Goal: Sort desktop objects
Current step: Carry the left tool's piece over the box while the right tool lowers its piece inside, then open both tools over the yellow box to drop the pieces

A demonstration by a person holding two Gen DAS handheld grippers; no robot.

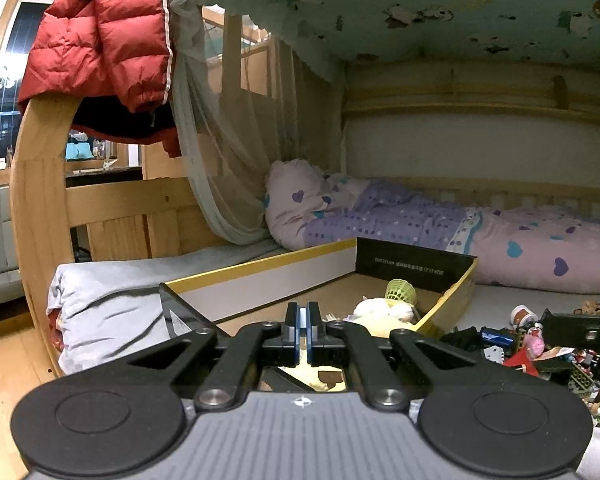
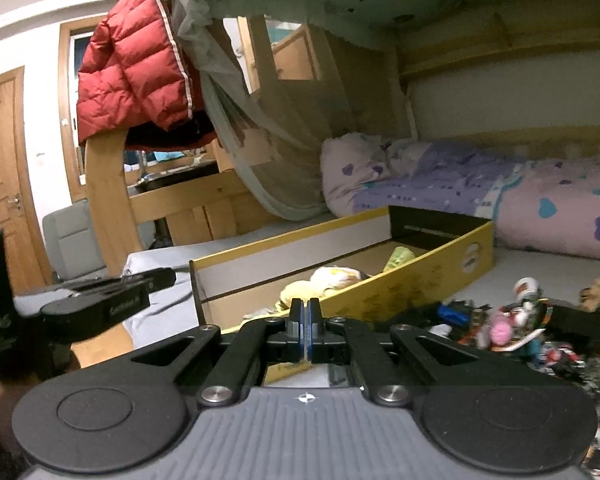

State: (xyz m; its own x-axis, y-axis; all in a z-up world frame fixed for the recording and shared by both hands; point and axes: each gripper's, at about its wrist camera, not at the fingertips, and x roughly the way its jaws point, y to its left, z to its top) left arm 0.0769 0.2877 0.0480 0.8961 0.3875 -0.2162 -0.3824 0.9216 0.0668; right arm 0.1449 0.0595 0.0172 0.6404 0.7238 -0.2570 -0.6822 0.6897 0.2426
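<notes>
A shallow cardboard box [image 1: 268, 276] with yellow-edged walls lies on the bed; it also shows in the right wrist view [image 2: 412, 284]. Inside it are a pale plush toy [image 1: 380, 310] and a green netted item [image 1: 400, 292]; both also show in the right wrist view, the plush [image 2: 328, 280] and the green item [image 2: 400, 258]. A heap of small toys [image 1: 548, 344] lies right of the box, and it also shows in the right wrist view [image 2: 516, 328]. My left gripper [image 1: 303, 320] is shut and empty, near the box's front. My right gripper [image 2: 305, 316] is shut and empty, near the box's front wall.
A rolled purple heart-print quilt [image 1: 480, 236] lies behind the box. A wooden bed frame arch [image 1: 24, 208] with a red down jacket [image 1: 104, 36] stands at the left. The other gripper's body [image 2: 96, 300] shows at the left of the right wrist view.
</notes>
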